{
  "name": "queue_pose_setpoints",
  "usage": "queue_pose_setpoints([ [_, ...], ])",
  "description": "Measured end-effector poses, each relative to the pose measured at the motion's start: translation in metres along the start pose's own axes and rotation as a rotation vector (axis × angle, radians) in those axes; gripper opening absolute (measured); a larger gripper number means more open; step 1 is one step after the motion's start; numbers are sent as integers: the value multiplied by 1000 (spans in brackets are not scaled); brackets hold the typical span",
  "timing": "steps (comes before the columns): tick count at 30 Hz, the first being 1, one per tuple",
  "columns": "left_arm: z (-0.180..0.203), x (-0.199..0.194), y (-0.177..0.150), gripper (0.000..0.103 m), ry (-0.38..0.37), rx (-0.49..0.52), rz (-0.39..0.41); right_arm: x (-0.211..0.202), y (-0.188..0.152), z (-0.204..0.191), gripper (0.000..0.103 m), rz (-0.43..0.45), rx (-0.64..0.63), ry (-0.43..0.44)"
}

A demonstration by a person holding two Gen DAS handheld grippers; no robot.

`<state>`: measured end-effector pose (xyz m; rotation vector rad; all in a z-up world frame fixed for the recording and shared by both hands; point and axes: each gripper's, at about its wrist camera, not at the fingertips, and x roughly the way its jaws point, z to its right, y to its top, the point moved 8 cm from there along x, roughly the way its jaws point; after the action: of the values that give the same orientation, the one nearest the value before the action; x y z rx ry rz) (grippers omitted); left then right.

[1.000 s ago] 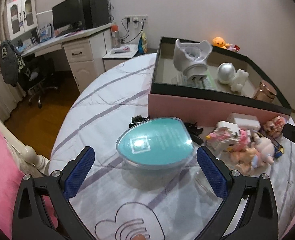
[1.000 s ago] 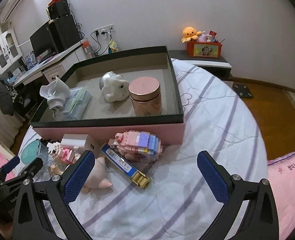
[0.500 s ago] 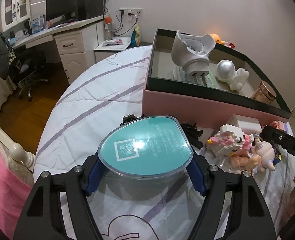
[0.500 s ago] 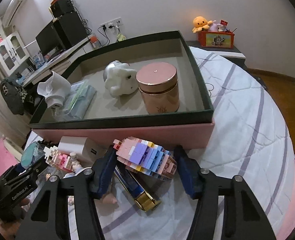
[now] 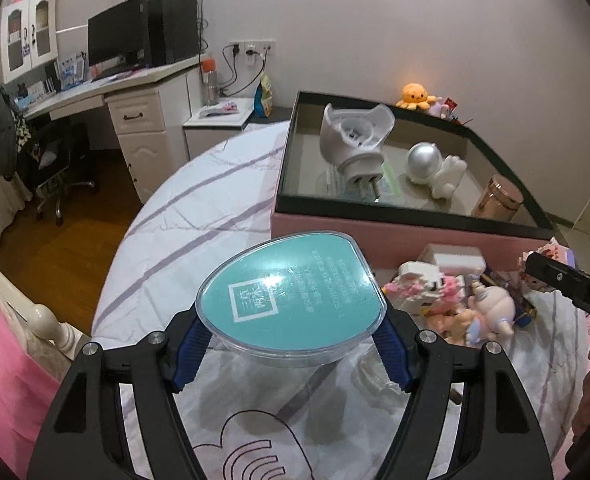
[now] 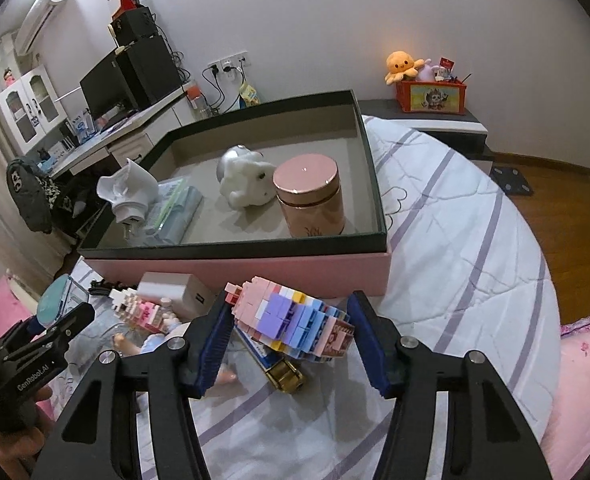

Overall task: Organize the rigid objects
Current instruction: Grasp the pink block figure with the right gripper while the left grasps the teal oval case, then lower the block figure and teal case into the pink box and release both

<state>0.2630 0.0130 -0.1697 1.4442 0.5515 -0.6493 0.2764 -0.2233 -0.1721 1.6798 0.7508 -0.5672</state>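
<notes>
We hold two grippers over the bed (image 6: 475, 216). The left gripper (image 5: 291, 344) has its fingers (image 5: 193, 346) pinching one clear case (image 5: 291, 300) with a teal insert, lifted clear of the quilt, near the box's pink front wall. The right gripper (image 6: 289, 338) has its fingers (image 6: 369, 344) closed on one pastel brick figure (image 6: 291, 322), raised just in front of the box (image 6: 255, 266). In the box we count four things: one white plug (image 6: 129, 192), one clear pouch (image 6: 175, 210) under it, one astronaut figure (image 6: 245, 182) and one rose-gold jar (image 6: 309, 200). On the quilt below lie one white block (image 6: 171, 290), a second brick figure (image 6: 139, 310), one doll (image 5: 491, 314) and one blue tube (image 6: 273, 364).
</notes>
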Motion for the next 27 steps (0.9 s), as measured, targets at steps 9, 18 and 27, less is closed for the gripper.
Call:
queue_pose_setpoints([
  [9, 10, -21, 16, 73, -18, 29, 41, -23, 10, -10, 59, 32, -20, 30],
  [18, 37, -48, 97, 73, -62, 91, 200, -36, 77, -26, 59, 121, -93, 46],
  [27, 70, 11, 176, 74, -127, 113, 169, 24, 149, -31, 59, 57, -109, 64],
])
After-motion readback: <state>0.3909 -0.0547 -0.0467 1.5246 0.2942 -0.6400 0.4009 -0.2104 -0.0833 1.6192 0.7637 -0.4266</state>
